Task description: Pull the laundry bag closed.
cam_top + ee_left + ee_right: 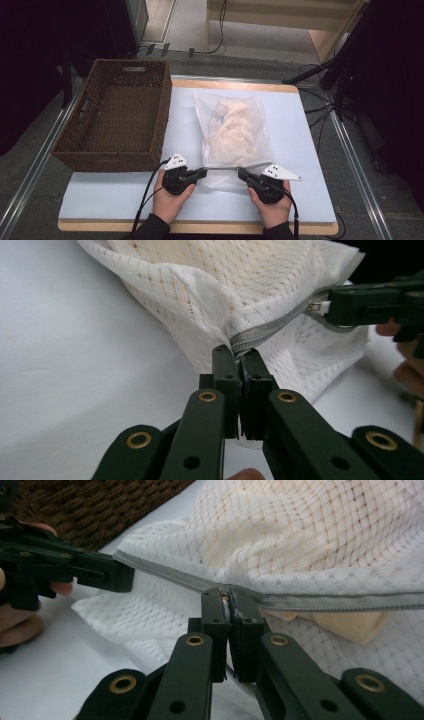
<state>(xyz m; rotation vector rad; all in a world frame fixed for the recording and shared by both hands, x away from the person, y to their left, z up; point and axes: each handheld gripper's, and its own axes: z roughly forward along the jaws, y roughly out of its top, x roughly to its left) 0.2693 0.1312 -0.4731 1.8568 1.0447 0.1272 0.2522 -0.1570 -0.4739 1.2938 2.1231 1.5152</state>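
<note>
Closest to me, my left gripper [239, 356] is clenched on the grey zipper [272, 327] at the near-left corner of the white mesh laundry bag [231, 131]. My right gripper [226, 599] is pinched shut on the same zipper further along, at what looks like its slider. From above, the bag lies flat on the pale blue table mat [300, 145], near edge lifted between both grippers, with peach-coloured cloth [235, 125] inside. Just left of it stands a dark wicker basket [160, 120]. I can read no label or writing on the bag or basket
</note>
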